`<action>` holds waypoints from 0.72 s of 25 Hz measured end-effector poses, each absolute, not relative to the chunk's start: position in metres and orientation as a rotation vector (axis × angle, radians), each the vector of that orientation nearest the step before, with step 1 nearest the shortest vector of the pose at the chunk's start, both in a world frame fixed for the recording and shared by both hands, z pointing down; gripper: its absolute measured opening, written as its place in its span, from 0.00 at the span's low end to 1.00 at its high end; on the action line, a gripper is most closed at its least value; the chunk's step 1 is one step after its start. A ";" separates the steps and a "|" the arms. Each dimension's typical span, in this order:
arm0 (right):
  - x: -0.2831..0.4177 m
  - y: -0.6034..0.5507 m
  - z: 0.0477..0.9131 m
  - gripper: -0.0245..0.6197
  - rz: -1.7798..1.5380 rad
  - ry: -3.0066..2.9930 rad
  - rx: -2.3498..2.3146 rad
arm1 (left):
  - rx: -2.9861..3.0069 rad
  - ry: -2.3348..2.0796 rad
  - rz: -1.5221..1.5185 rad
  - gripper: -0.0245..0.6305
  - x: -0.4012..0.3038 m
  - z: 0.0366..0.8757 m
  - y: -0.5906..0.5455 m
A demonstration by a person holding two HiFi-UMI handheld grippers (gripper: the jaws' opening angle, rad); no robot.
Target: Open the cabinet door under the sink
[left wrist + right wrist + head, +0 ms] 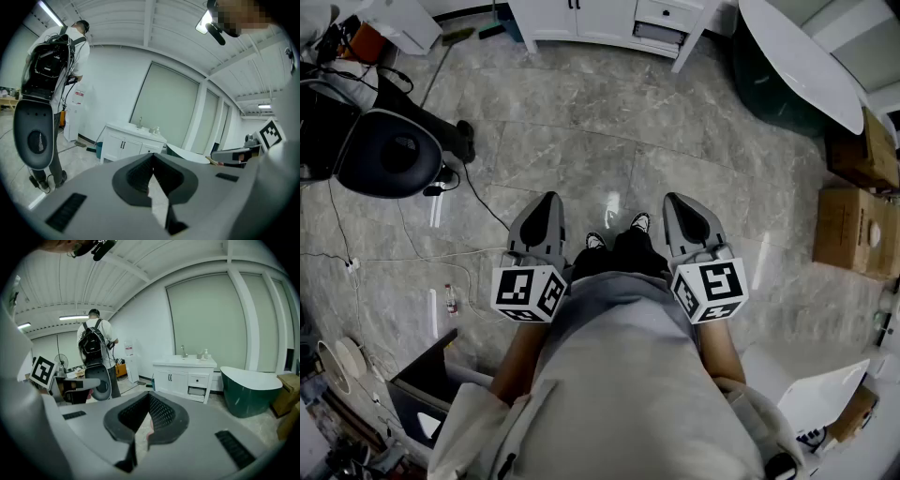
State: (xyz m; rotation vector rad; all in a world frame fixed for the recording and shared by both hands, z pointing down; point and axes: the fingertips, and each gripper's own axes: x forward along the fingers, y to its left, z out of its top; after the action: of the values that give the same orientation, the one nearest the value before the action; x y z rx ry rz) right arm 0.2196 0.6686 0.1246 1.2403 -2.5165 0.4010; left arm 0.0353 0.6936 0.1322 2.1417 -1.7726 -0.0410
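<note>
Left tool (547, 201) and right tool (677, 201) both pressed together, empty, over grey floor (581, 141); white sink cabinet (183, 379) well apart, doors closed.

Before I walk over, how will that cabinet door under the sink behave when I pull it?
Probably stiff: the cabinet door looks like a flat rigid panel. Its slim dark handles sit at the centre seam, so it likely swings outward easily.

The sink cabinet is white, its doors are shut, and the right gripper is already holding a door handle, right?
Not quite. The sink cabinet is white with its doors shut, but the right gripper holds nothing: its jaws are together and empty, and the cabinet stands far across the floor. The right gripper view shows it.
</note>
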 end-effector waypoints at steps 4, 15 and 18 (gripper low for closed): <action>0.207 0.679 0.123 0.05 0.400 -2.518 1.213 | 2.131 -1.769 -0.053 0.04 0.028 0.129 0.704; 0.180 0.663 0.119 0.05 0.480 -2.560 1.204 | 2.120 -1.799 -0.059 0.04 0.002 0.127 0.692; 0.175 0.651 0.119 0.05 0.488 -2.570 1.176 | 2.123 -1.789 -0.054 0.04 0.002 0.125 0.680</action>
State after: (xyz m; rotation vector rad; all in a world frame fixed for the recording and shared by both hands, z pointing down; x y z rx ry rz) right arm 0.1751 0.6506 0.1186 1.1765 -2.5701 0.4884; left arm 0.0023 0.6803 0.1253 2.1232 -1.7893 -0.0541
